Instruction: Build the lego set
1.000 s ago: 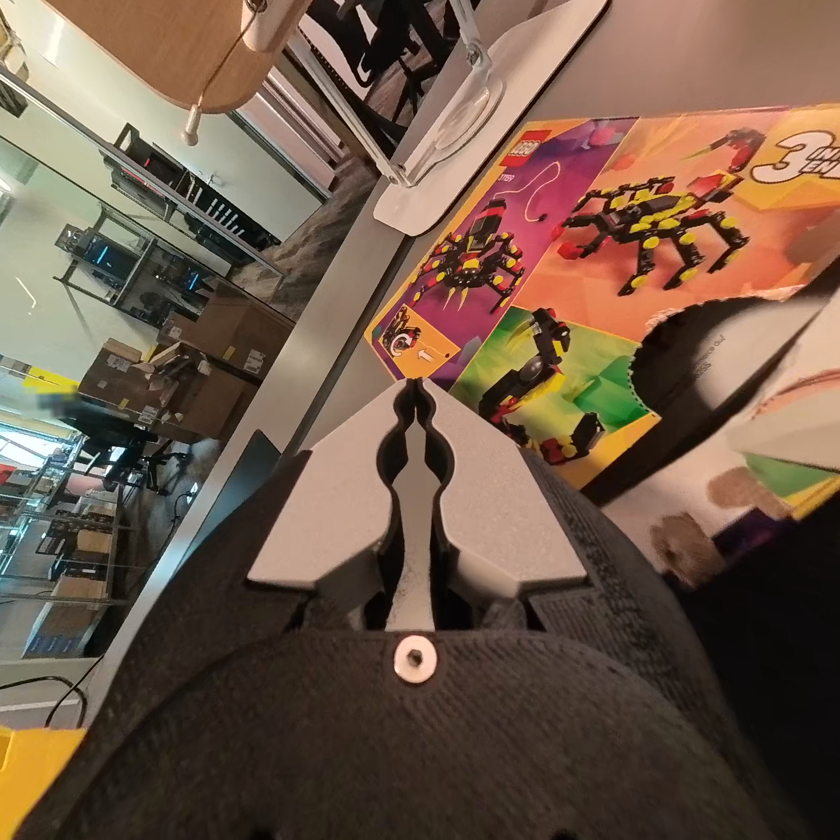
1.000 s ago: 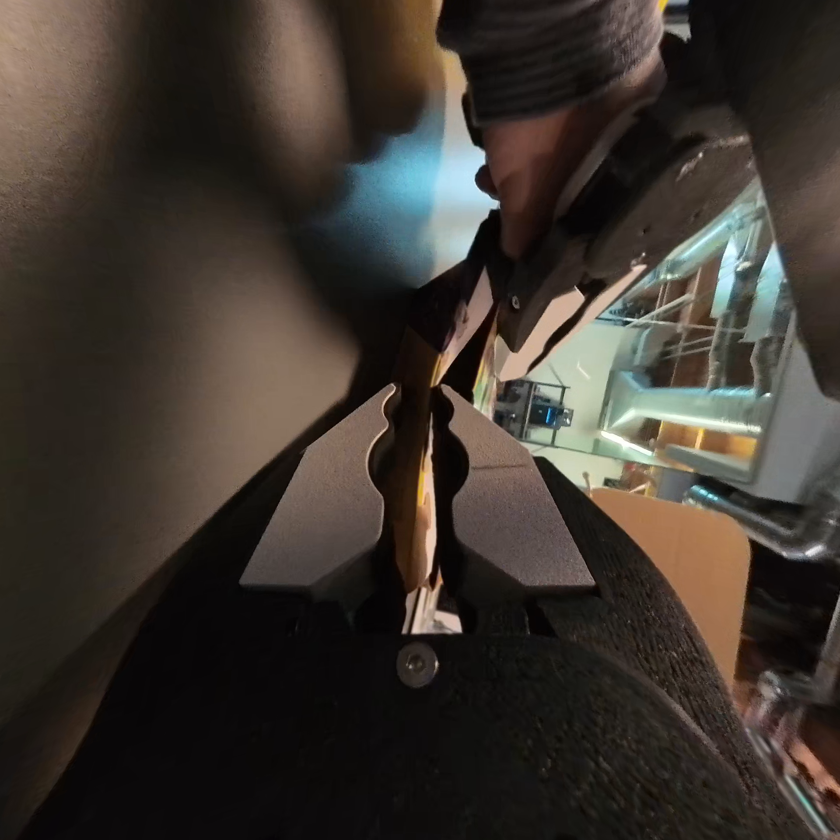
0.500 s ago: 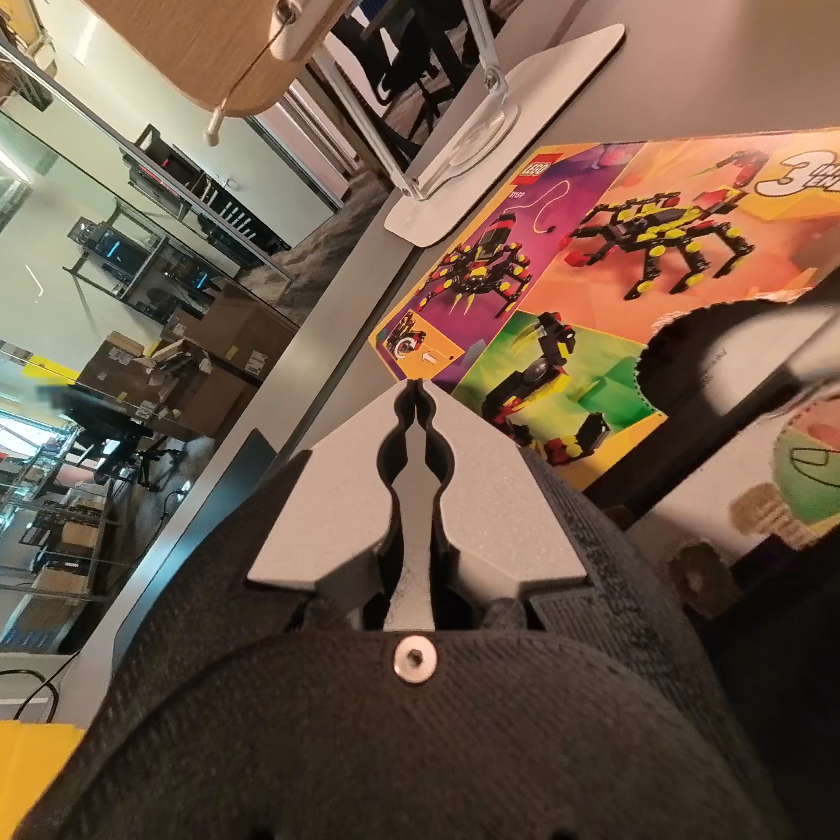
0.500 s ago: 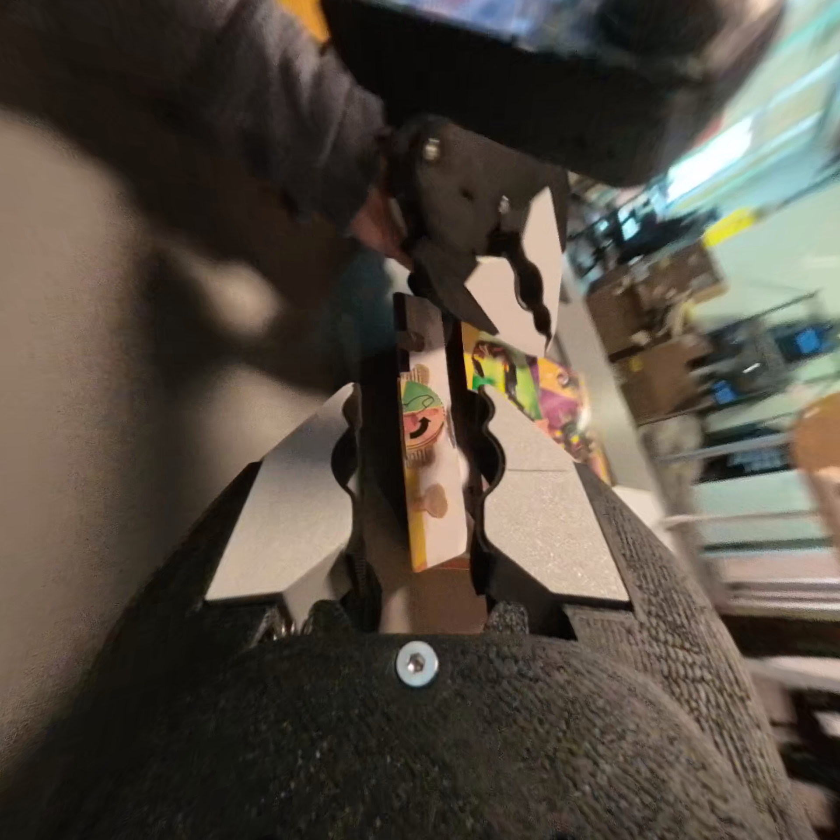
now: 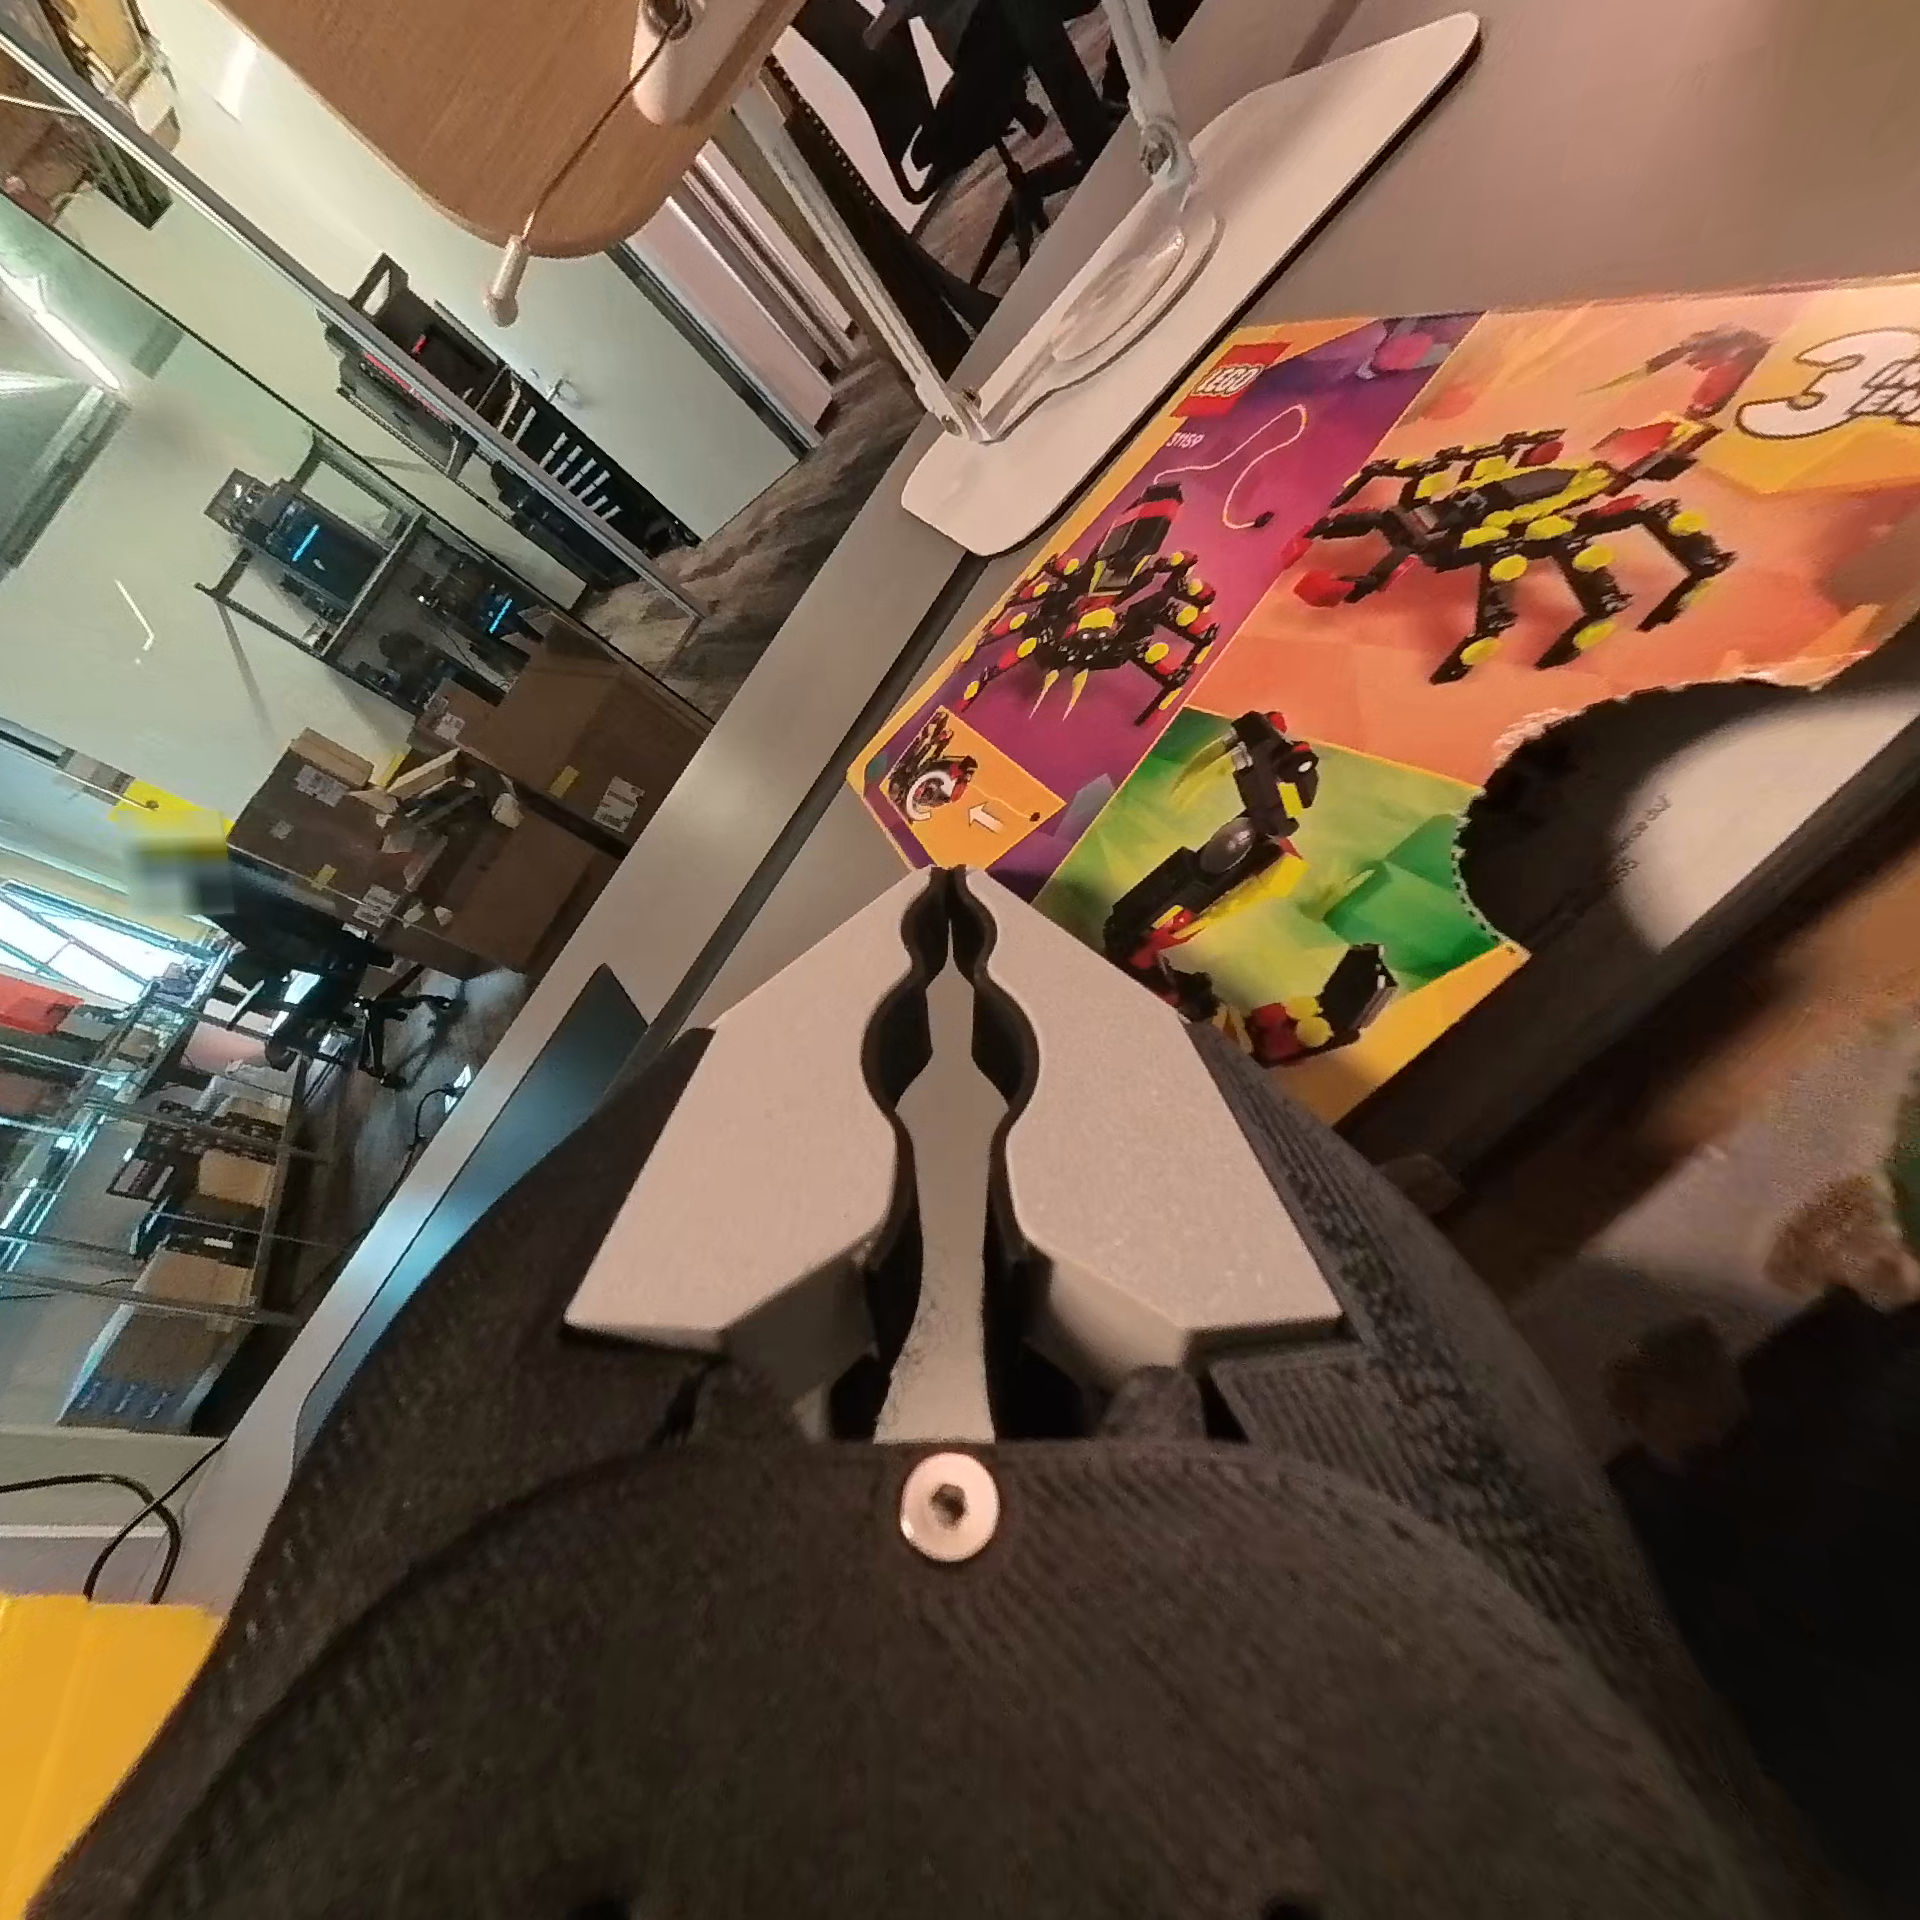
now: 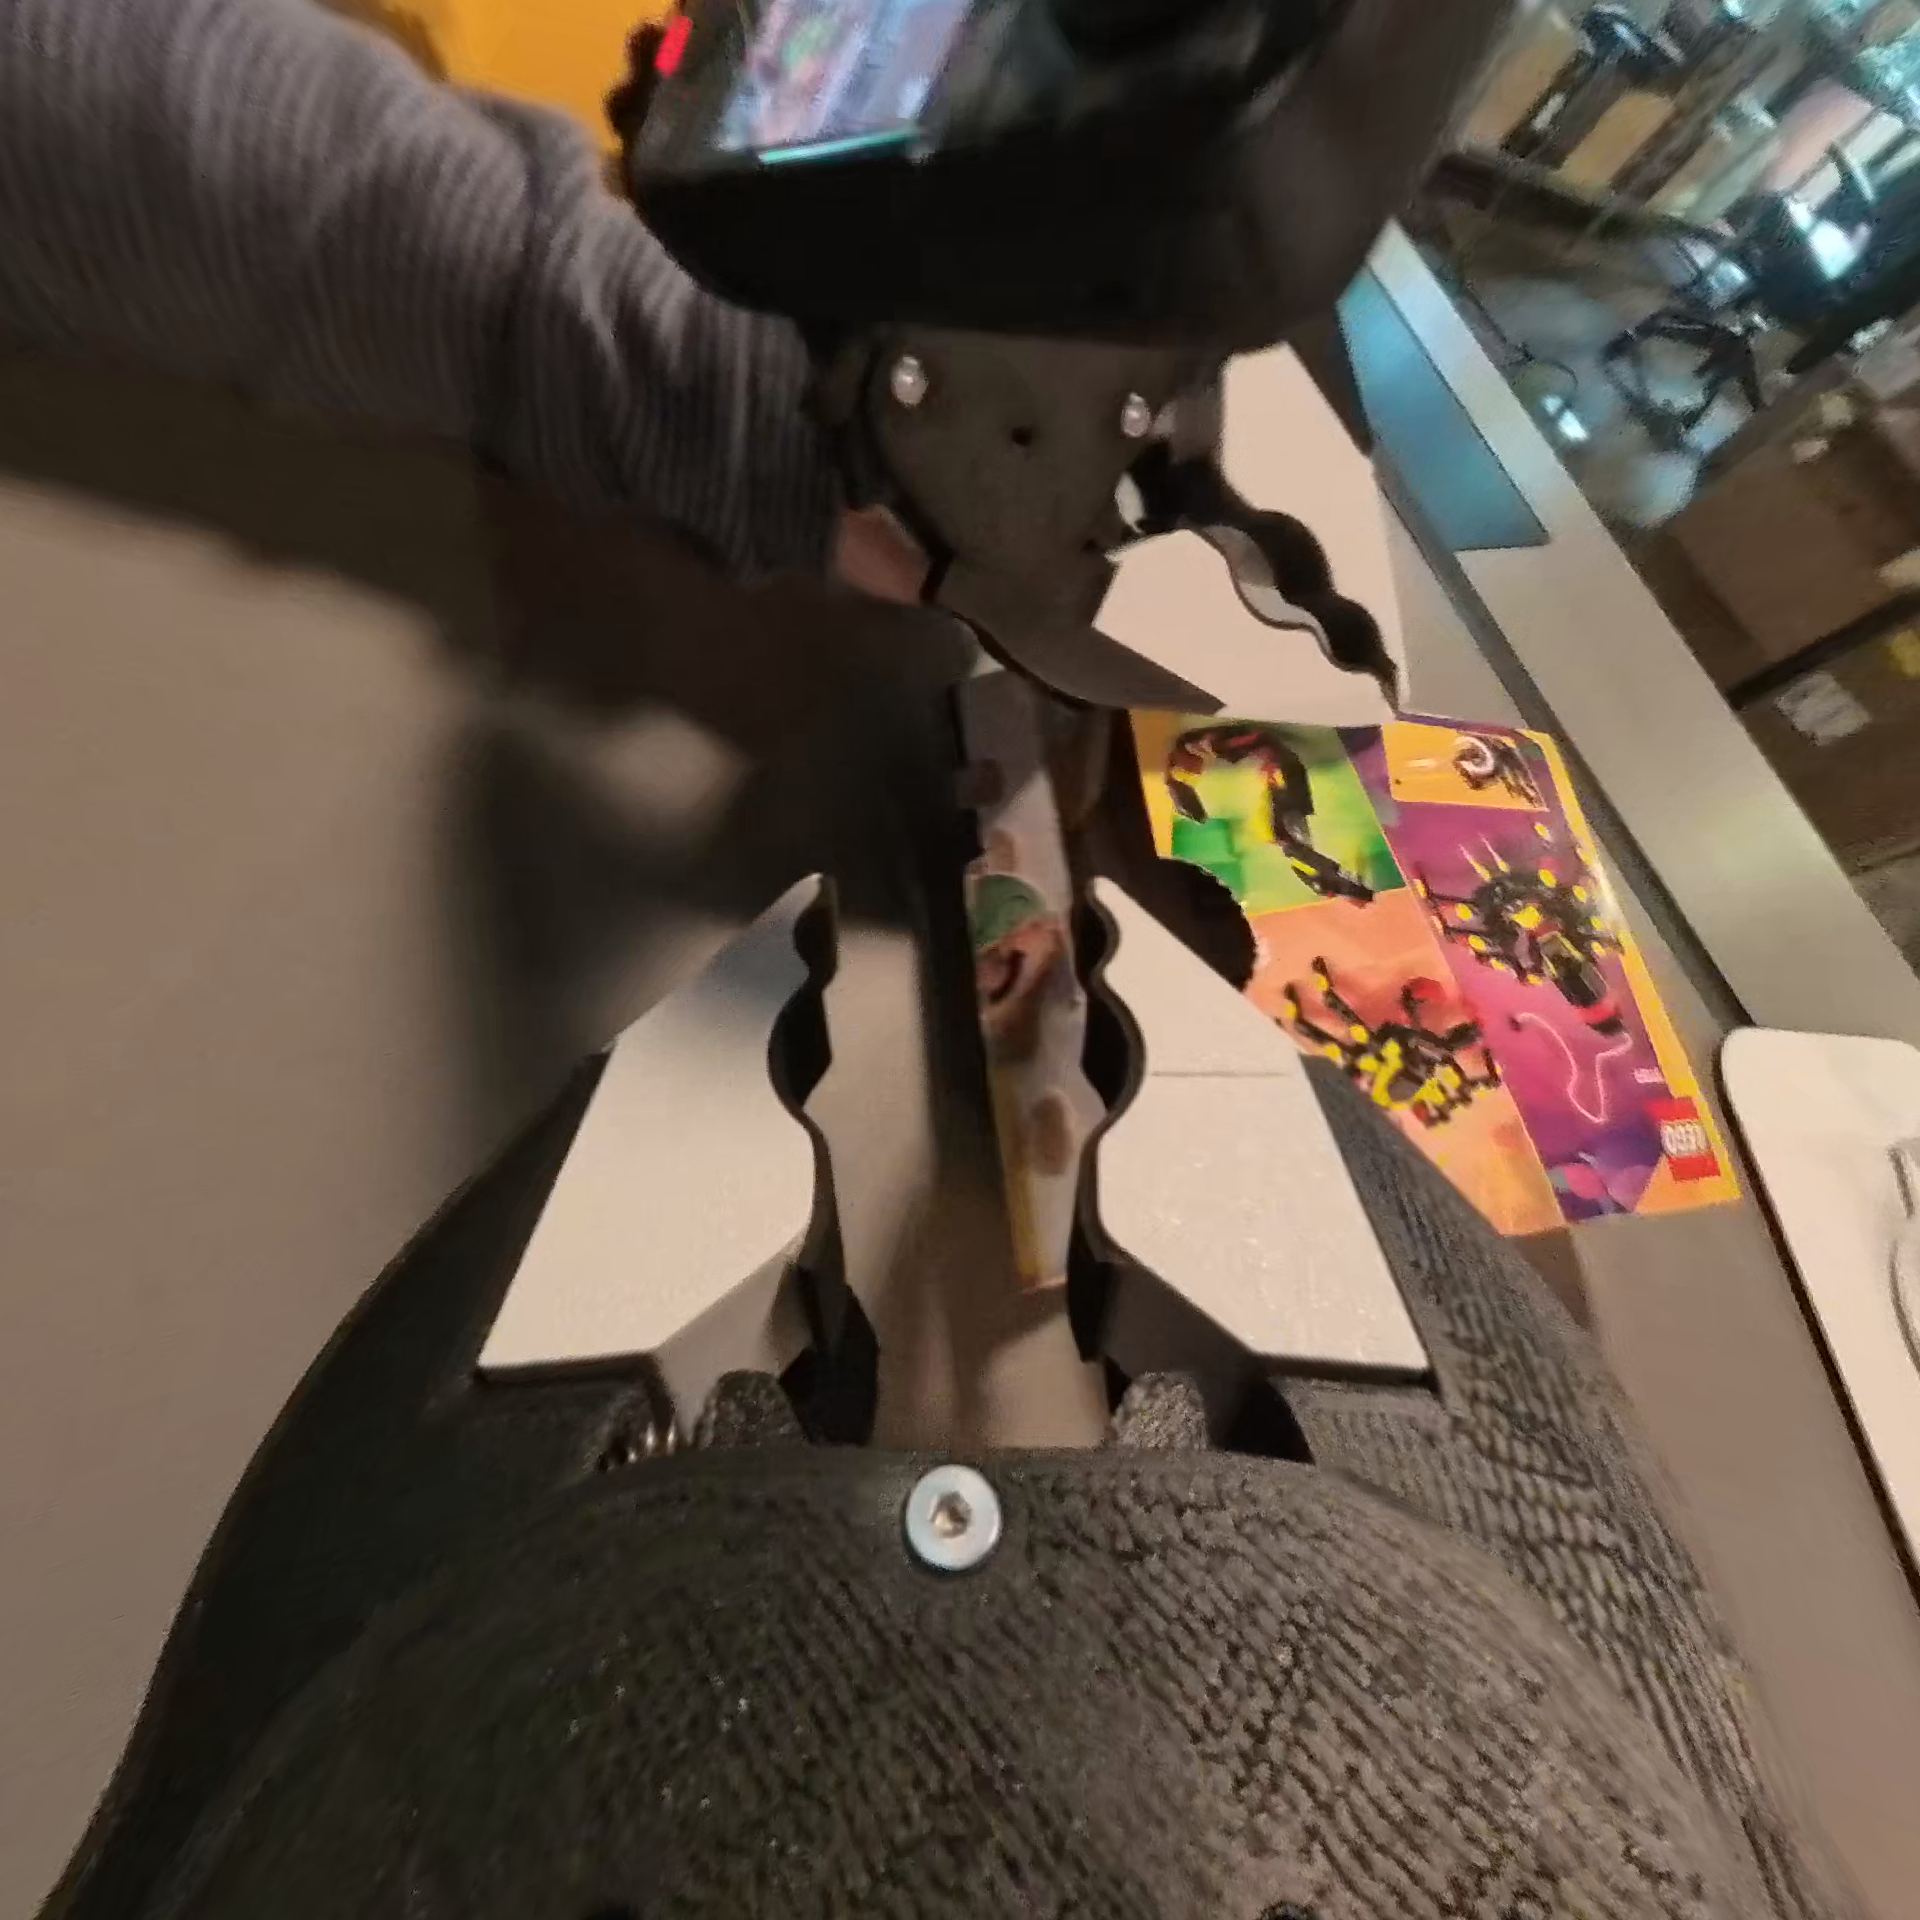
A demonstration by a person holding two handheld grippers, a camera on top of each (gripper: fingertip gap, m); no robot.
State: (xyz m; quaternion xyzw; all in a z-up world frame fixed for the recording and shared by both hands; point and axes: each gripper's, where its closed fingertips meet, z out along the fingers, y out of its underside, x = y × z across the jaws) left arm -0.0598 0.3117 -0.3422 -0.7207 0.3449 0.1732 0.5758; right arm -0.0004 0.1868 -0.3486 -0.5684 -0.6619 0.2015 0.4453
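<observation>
Left gripper (image 5: 948,883) clenched, empty, over Lego box (image 5: 1382,644) on grey table (image 5: 1662,156); right gripper (image 6: 956,914) released, straddling torn box flap (image 6: 1023,1039).

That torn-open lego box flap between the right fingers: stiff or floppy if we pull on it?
Probably semi-stiff: the box flap stands edge-on, unsagging, in the open right gripper. Thin card, likely to bend or tear further; the lego box already shows a ragged torn hole. The box looks light, so it may lift or slide on the table rather than stay.
</observation>
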